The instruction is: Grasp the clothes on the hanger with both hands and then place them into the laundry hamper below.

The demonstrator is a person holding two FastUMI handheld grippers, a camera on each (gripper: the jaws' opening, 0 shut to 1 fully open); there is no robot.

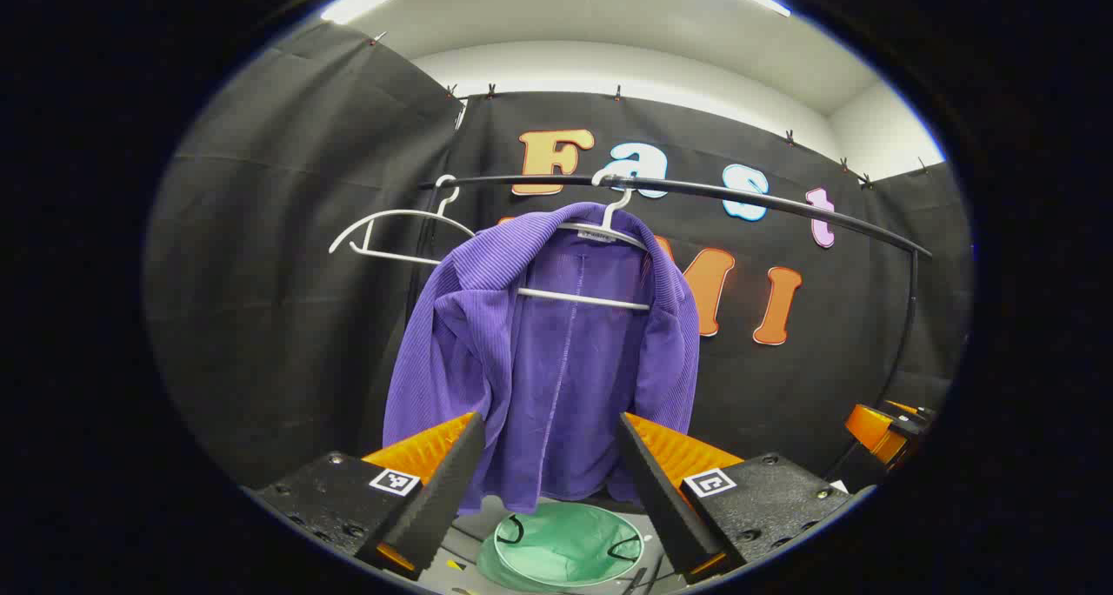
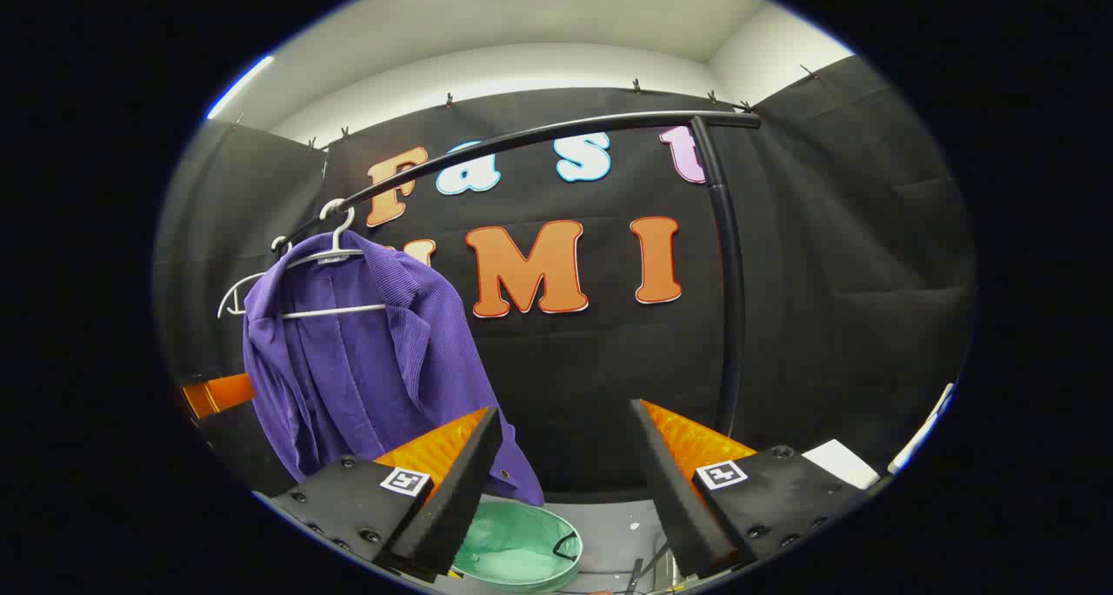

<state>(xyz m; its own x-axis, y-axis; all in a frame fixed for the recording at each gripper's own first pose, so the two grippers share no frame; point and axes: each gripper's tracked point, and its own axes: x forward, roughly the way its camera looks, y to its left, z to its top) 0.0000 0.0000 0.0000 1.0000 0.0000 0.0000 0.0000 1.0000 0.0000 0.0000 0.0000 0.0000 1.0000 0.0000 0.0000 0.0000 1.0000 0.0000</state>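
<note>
A purple corduroy jacket (image 1: 556, 360) hangs on a white hanger (image 1: 609, 221) from a black rail (image 1: 696, 190). In the left gripper view it is straight ahead, and my left gripper (image 1: 549, 421) stands open in front of its lower half without touching it. A round green laundry hamper (image 1: 565, 547) sits on the floor below the hem. In the right gripper view the jacket (image 2: 365, 369) hangs off to the left and the hamper (image 2: 513, 547) lies low left. My right gripper (image 2: 565, 411) is open, facing the black wall with nothing between its fingers.
An empty white hanger (image 1: 391, 230) hangs on the rail left of the jacket. The rail's black upright post (image 2: 730, 299) stands ahead of the right gripper. The other gripper's orange body (image 1: 874, 430) shows at the far right of the left gripper view.
</note>
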